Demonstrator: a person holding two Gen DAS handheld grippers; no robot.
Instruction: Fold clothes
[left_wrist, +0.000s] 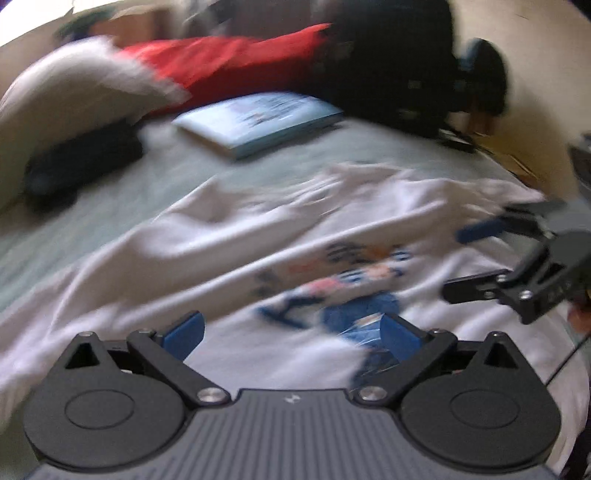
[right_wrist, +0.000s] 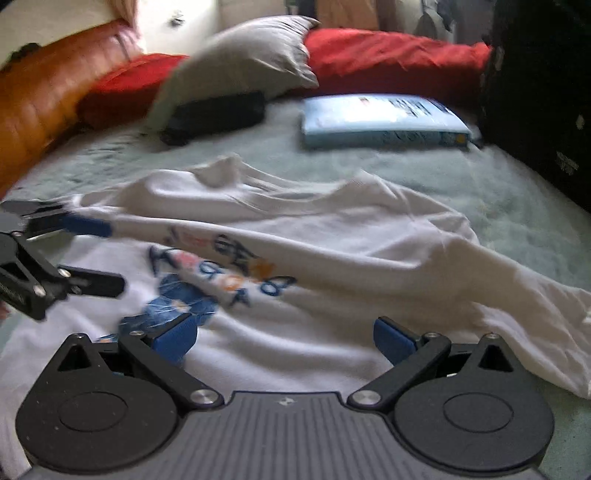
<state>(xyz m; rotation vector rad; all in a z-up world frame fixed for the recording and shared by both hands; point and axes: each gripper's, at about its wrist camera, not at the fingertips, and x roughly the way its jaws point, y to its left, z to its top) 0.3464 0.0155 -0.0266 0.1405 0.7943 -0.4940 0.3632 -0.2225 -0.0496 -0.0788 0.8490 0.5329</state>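
White printed T-shirt (right_wrist: 332, 236) spread rumpled on bed (right_wrist: 498, 199), one sleeve thrown across chest print; left tongs (left_wrist: 291, 332) and right tongs (right_wrist: 282, 334) both spread wide, empty, low over hem, probably lining up for fold; book (right_wrist: 380, 118) well beyond collar

bed (right_wrist: 517, 206) with pale green cover

white shirt (right_wrist: 332, 236) centre; blue book (right_wrist: 380, 122), black case (right_wrist: 218, 114), pillows along the top.
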